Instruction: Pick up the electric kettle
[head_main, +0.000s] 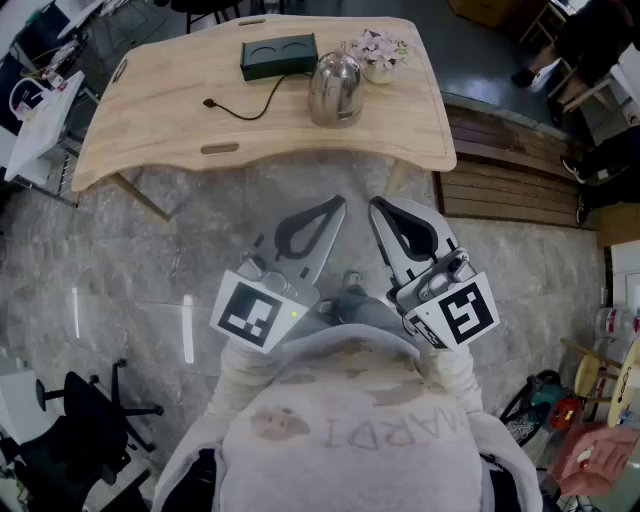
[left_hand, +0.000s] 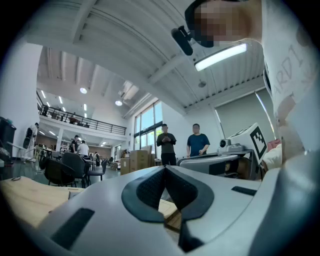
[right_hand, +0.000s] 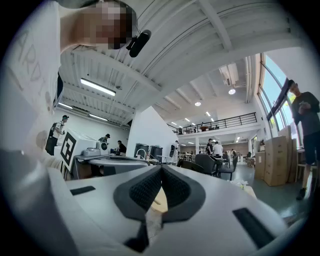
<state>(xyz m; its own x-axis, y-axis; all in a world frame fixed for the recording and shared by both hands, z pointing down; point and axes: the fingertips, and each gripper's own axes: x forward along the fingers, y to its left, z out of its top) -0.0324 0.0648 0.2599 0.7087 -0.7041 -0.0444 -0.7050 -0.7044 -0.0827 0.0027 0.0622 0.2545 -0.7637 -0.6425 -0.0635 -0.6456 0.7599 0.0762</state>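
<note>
Closest to the head camera, a person's pale sweater (head_main: 350, 430) is seen. From it the left tongs (head_main: 335, 206) and the right tongs (head_main: 378, 205) are held out level, side by side, over the grey stone floor (head_main: 150, 270). A marker cube is carried at the back of each: the left cube (head_main: 248, 315) and the right cube (head_main: 462, 312). In the left gripper view the left tongs (left_hand: 165, 169) are shown pressed together at the tips, with nothing between the dark pads. In the right gripper view the right tongs (right_hand: 161, 169) are likewise closed on nothing.

The electric kettle (head_main: 335, 88) is found well ahead of both tongs, roughly in line with the gap between their tips, and it is touched by neither. It is stood upright on the wooden counter (head_main: 160, 125), toward the right tongs' side of the board. Just beyond it, on the left tongs' side, a dark green base (head_main: 278, 55) with two round recesses is placed. A black cord (head_main: 208, 102) is trailed from near that base across the wood, ending in a plug. Just beside the kettle, on the right tongs' side, a small pot of pale flowers (head_main: 378, 50) is set. Wooden decking (head_main: 510, 170) is laid ahead of the right tongs, past the counter's edge. A black chair (head_main: 70, 430) is seen behind the left tongs, off to their outer side.
</note>
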